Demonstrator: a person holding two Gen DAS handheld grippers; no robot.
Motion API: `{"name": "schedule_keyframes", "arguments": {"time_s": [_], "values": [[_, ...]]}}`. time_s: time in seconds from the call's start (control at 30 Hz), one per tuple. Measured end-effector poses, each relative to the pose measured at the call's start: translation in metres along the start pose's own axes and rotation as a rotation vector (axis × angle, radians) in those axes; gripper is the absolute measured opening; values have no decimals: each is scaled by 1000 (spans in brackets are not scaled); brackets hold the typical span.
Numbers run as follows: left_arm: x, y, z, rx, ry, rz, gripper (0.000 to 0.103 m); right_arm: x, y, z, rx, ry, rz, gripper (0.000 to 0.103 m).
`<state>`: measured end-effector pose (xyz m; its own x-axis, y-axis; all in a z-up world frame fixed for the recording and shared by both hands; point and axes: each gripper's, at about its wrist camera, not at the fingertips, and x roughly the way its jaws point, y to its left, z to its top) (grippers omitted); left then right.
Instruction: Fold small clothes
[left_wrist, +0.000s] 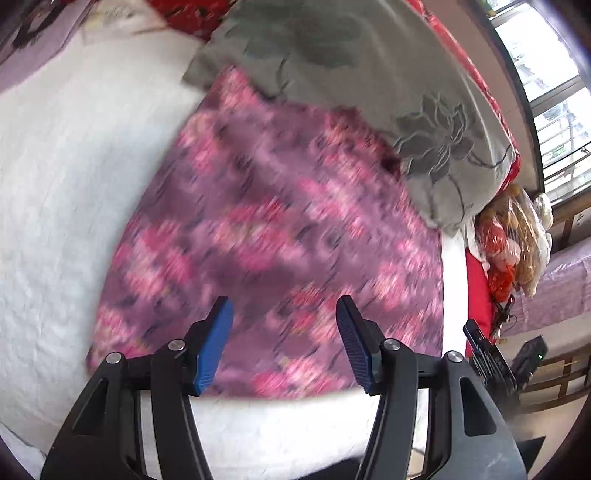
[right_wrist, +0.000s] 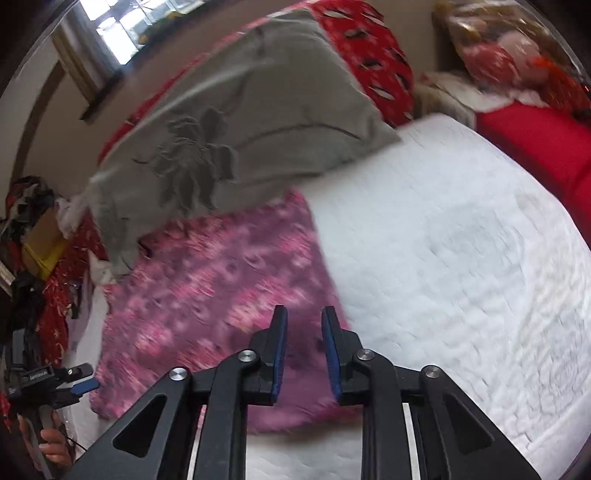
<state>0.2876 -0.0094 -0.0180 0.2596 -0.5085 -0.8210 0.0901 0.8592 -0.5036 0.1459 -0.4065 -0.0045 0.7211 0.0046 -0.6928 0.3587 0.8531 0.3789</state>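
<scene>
Motion blur smears the print of the pink floral cloth (left_wrist: 273, 236) in both views, so its pattern and any folds or seams cannot be read. Its far corner lies hidden under the grey pillow (left_wrist: 369, 85). The white quilt (right_wrist: 461, 229) is streaked at right, and the frame cuts it off at right and below. The left gripper (right_wrist: 79, 378) shows only partly at the right wrist view's left edge; its jaw setting cannot be judged there. The bagged items (left_wrist: 513, 236) are indistinct.
</scene>
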Motion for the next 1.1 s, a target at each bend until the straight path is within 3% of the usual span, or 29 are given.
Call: {"name": "schedule_keyframes", "arguments": {"time_s": [0.13,0.23,0.27,0.3,0.37,0.43,0.57,0.63,0.67,0.73,0.77,0.8,0.87,1.1], "values": [[23,-21,13,26,-33,71,59,18,32,10,-74,2,13,25],[49,-18,14,29,-4,129,64,47,49,10,-92,12,-1,26],[60,-13,13,20,6,139,67,62,50,7,-95,27,-16,31],[62,-10,11,20,-18,125,71,75,49,2,-107,58,-40,36],[58,-9,10,28,-47,103,75,101,44,-10,-142,125,-78,37],[52,-11,12,33,-45,110,75,93,45,-12,-174,74,-81,36],[32,-19,27,16,-163,119,75,77,52,1,-174,-3,-84,36],[36,-22,37,31,-184,183,75,77,50,12,-157,-32,-97,38],[43,-23,41,46,-180,250,75,82,46,18,-139,-29,-101,38],[59,-19,45,48,-151,347,76,92,38,24,-108,-10,-141,39],[69,-14,45,36,-133,361,81,105,27,25,-74,32,-157,41],[71,-11,43,28,-154,353,82,113,19,24,-43,54,-156,44],[70,-12,40,39,-187,360,83,112,11,19,-12,-1,-131,48],[70,-11,40,62,-196,356,85,107,11,7,-48,-54,-132,49]]}}
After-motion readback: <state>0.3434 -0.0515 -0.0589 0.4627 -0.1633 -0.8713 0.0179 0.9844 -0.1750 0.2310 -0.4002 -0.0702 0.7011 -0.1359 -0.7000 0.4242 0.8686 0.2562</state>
